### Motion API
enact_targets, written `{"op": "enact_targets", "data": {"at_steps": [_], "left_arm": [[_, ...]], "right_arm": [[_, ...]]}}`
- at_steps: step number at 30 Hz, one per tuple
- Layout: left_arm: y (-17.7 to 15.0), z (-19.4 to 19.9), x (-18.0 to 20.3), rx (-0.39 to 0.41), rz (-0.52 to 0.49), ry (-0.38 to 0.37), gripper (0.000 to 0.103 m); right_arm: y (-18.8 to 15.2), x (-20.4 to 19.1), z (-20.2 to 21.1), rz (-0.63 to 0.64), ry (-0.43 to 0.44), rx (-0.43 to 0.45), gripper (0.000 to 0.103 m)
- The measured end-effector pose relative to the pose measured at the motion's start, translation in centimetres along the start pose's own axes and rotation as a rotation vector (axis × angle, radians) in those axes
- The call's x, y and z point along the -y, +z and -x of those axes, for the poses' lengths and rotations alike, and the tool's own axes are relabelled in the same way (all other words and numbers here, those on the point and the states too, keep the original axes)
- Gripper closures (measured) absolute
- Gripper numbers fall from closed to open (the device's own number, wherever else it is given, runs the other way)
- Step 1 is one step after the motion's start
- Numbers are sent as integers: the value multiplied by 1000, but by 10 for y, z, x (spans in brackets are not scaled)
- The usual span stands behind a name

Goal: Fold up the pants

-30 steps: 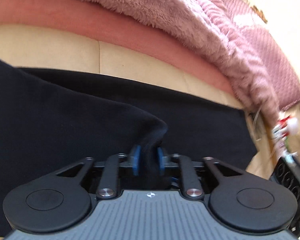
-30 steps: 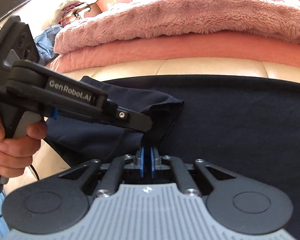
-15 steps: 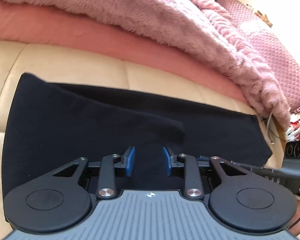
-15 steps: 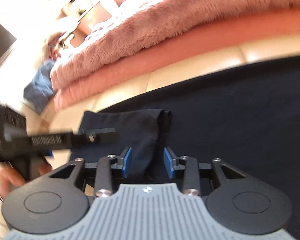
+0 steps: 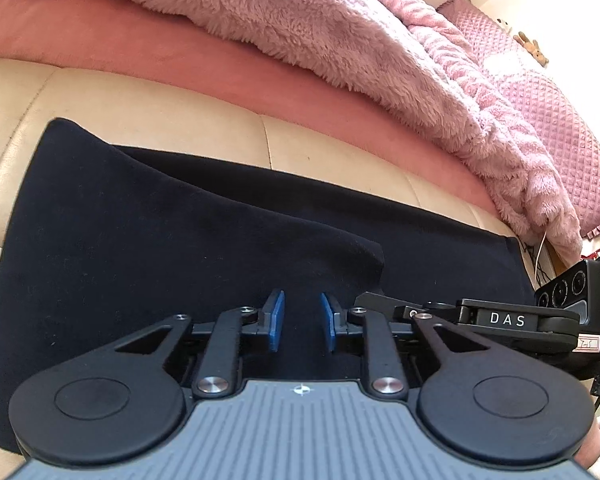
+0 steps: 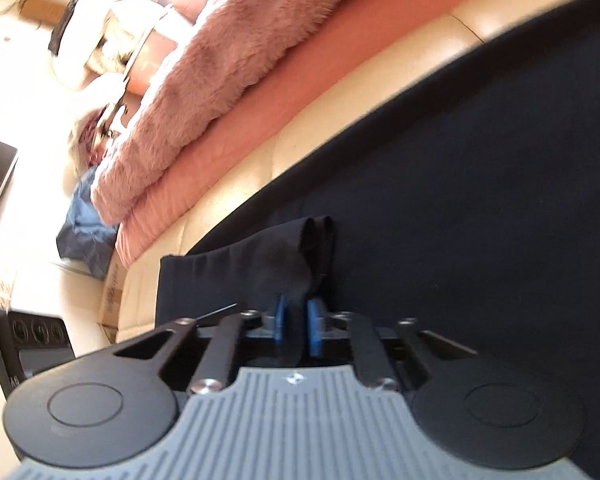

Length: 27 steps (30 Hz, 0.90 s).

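With the right view blurred, the black pants (image 5: 172,248) are seen spread on the cream sofa (image 5: 148,120), released by the now-parted left gripper (image 5: 301,322) and re-pinched by the right gripper (image 6: 296,324).

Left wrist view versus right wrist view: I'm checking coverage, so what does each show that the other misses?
Left only: open left tongs, a quilted pink cushion.

Right only: right tongs closed on a bunched fold, a crumpled blue cloth.

Both: the dark navy pants on the cream leather sofa, the fluffy pink blanket.
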<state>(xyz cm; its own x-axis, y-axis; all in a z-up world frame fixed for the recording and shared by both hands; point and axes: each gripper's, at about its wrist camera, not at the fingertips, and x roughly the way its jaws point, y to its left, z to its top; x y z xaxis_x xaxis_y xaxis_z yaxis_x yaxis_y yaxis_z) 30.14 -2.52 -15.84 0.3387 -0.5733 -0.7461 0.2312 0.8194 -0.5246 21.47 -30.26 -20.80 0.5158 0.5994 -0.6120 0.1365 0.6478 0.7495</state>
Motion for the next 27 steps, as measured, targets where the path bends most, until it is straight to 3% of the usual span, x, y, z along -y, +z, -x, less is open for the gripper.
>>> {"op": "enact_targets", "data": {"at_steps": [2, 8, 12, 16, 21, 27], "left_arm": [[-1, 11, 2, 28, 1, 2, 76], [-2, 72, -8, 182, 50, 41, 77], [-4, 108, -18, 243, 58, 123, 77], [-11, 132, -21, 284, 75, 139, 77], [-12, 135, 0, 305, 30, 120, 77], [-7, 111, 37, 284, -52, 103, 78]], "right_arm": [[-1, -2, 2, -3, 2, 7, 103], [5, -51, 25, 146, -16, 52, 103], [19, -96, 61, 248, -3, 93, 103], [40, -133, 110, 338, -16, 128, 103], [75, -159, 185, 421, -86, 166, 103], [114, -146, 284, 438, -222, 232, 103]]}}
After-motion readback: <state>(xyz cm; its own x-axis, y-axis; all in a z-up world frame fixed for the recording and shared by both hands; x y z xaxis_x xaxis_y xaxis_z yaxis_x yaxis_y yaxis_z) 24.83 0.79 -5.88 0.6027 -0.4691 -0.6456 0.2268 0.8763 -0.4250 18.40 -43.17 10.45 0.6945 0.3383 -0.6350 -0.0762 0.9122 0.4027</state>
